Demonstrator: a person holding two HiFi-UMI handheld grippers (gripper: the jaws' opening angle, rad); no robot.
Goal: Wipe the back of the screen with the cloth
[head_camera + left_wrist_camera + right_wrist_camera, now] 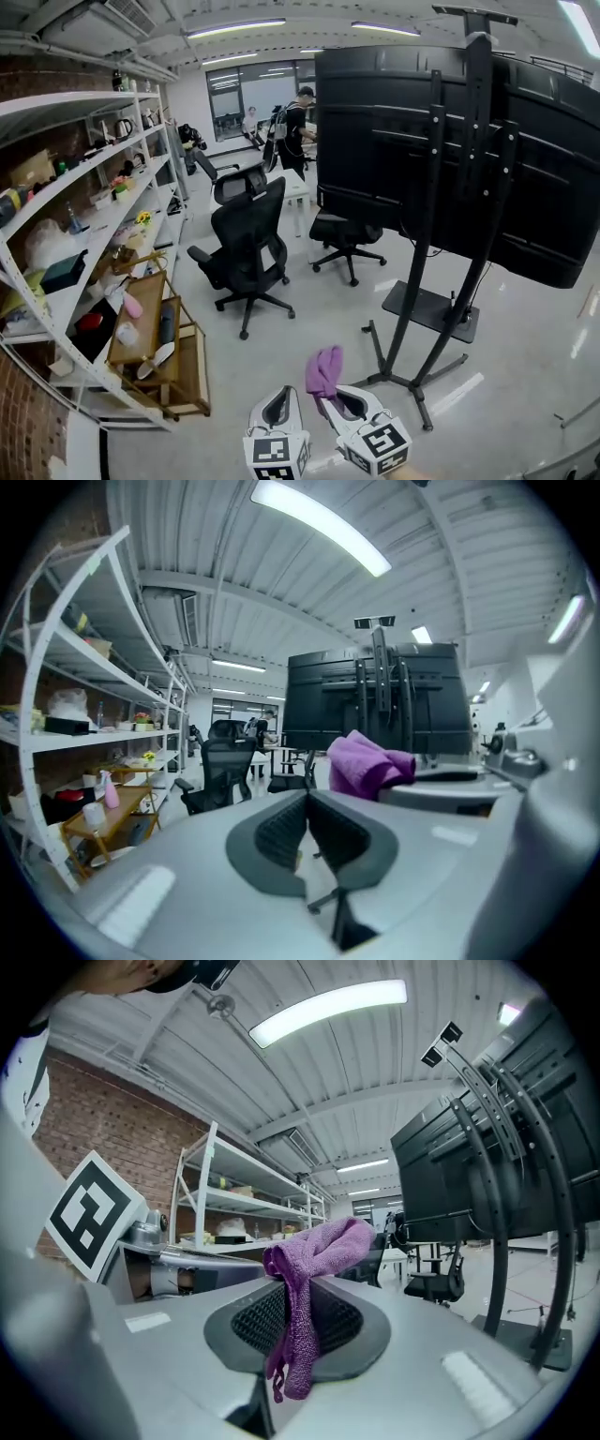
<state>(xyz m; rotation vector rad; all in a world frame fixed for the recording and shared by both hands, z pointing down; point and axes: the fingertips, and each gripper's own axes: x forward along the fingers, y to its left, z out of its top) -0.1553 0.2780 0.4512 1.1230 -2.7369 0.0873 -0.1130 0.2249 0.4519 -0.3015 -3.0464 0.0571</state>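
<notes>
The back of the large black screen (384,131) faces me at the upper right, carried on a black floor stand (418,281). A purple cloth (324,368) sticks up from my right gripper (332,396), which is shut on it low in the head view. In the right gripper view the cloth (302,1326) hangs pinched between the ribbed pads, with the screen (469,1171) ahead to the right. My left gripper (283,394) is beside it, shut with nothing in it. In the left gripper view its pads (281,829) meet, and the cloth (367,762) and the screen (375,700) lie beyond.
White shelving (84,202) full of small items lines the left wall, with a wooden cart (155,342) in front of it. Two black office chairs (246,246) stand mid-floor. A person (296,131) stands far back. The stand's legs (412,382) spread over the floor near the grippers.
</notes>
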